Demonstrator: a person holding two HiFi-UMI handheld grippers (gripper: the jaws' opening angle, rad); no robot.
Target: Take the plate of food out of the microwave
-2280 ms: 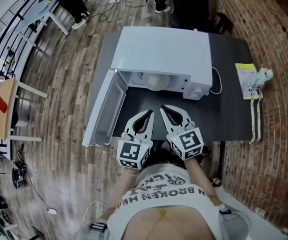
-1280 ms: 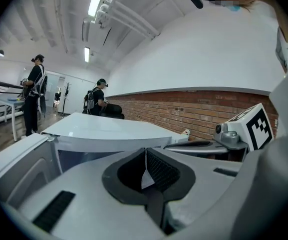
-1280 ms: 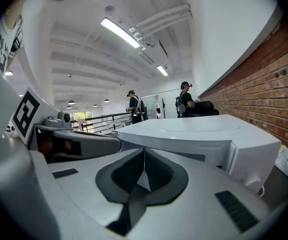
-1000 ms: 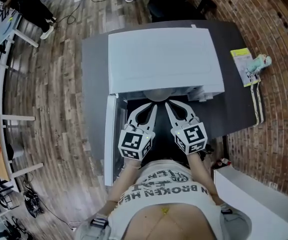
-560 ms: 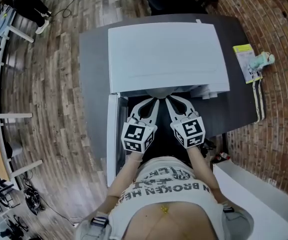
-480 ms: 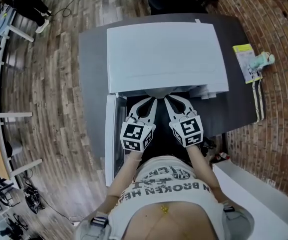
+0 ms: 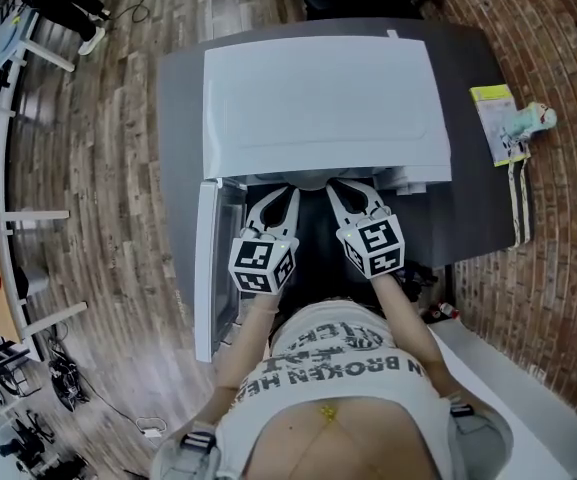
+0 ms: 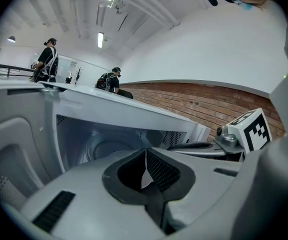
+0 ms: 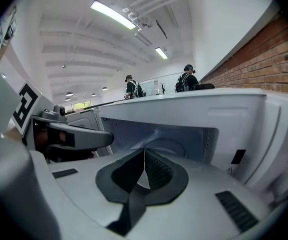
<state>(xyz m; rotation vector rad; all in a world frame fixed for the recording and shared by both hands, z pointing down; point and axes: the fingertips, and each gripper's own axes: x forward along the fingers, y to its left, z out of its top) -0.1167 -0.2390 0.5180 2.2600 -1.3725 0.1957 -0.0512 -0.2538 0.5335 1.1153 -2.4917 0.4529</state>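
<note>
The white microwave [image 7: 323, 93] stands on a dark table [image 7: 473, 213], its door [image 7: 206, 268] swung open to the left. Inside the cavity a pale round plate shows dimly [image 8: 104, 151] [image 9: 169, 146]; from the head view the microwave's top hides it. My left gripper [image 7: 276, 194] and right gripper [image 7: 340, 188] lie side by side, their tips at the mouth of the cavity. Both are shut, jaws pressed together with nothing between them [image 8: 145, 153] [image 9: 144, 153]. The right gripper's marker cube [image 8: 251, 129] shows beside the left one.
A yellow-green booklet [image 7: 493, 118] and a small toy [image 7: 533, 120] lie at the table's right edge. A brick wall [image 7: 558, 228] runs along the right and a white counter [image 7: 513, 383] stands at lower right. People stand far off behind the microwave [image 8: 48, 59].
Both grippers have moved forward from the table in front of the microwave until their tips reach the cavity's mouth. They stay shut. The head camera has shifted over the microwave.
</note>
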